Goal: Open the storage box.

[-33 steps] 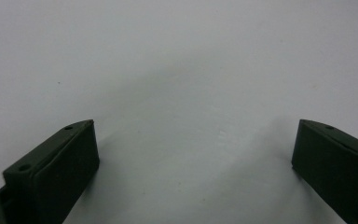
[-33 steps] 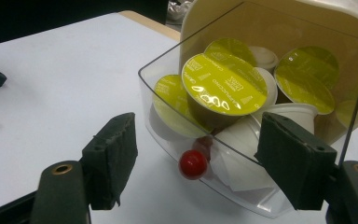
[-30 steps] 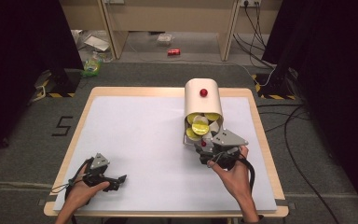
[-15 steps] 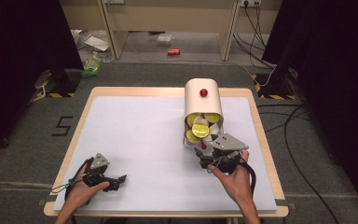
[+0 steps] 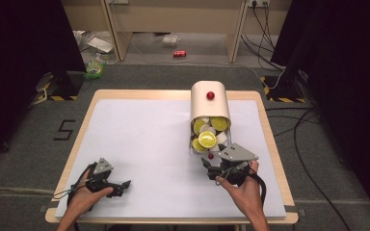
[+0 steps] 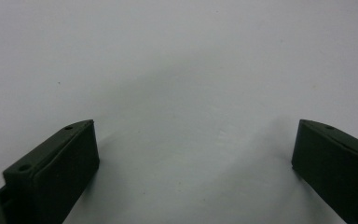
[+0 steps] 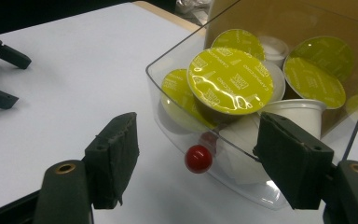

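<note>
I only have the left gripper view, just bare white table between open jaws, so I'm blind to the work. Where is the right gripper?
Observer: The right gripper faces a clear drawer standing out of a beige box.
Operator: What's in the drawer?
Observer: Coffee capsules with yellow-green lids.
Operator: Is it gripping anything?
Observer: Not yet. Its jaws have just been closing, with the drawer's red knob between them, untouched.
</note>
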A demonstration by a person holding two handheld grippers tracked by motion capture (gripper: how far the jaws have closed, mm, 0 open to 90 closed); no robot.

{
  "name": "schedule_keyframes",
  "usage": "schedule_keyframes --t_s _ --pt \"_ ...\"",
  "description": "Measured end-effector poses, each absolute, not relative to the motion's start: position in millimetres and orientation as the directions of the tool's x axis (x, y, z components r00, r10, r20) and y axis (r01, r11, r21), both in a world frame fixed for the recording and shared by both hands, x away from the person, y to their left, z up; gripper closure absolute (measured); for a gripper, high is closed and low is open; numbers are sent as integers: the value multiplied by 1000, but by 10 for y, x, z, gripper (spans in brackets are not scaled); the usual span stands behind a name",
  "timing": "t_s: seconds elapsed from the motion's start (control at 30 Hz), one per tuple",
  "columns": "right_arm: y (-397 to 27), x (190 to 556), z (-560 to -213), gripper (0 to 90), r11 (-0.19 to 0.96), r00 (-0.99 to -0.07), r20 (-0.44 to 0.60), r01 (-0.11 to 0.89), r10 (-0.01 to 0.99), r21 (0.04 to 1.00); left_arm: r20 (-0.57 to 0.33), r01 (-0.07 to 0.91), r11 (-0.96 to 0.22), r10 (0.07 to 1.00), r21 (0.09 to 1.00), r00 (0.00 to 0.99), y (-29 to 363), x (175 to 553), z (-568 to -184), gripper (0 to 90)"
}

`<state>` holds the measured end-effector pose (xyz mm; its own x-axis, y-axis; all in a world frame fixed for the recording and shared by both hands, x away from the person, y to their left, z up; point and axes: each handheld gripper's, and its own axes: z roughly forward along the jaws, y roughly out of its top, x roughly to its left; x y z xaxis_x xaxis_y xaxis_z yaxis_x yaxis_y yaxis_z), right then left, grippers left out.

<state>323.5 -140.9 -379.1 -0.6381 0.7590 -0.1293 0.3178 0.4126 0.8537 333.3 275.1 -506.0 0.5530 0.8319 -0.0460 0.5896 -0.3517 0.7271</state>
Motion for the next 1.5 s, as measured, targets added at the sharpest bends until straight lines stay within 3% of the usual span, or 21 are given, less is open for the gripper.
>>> schedule_keyframes --t_s 0.9,1.5 --pt "-1446 3081 -3850 315 411 -645 -111 335 756 848 -43 590 -354 832 726 552 2747 3333 -5060 0" --pt "-1522 3081 -3723 283 297 -589 -65 308 806 904 -44 590 -354 832 726 553 2749 3335 -5060 0"
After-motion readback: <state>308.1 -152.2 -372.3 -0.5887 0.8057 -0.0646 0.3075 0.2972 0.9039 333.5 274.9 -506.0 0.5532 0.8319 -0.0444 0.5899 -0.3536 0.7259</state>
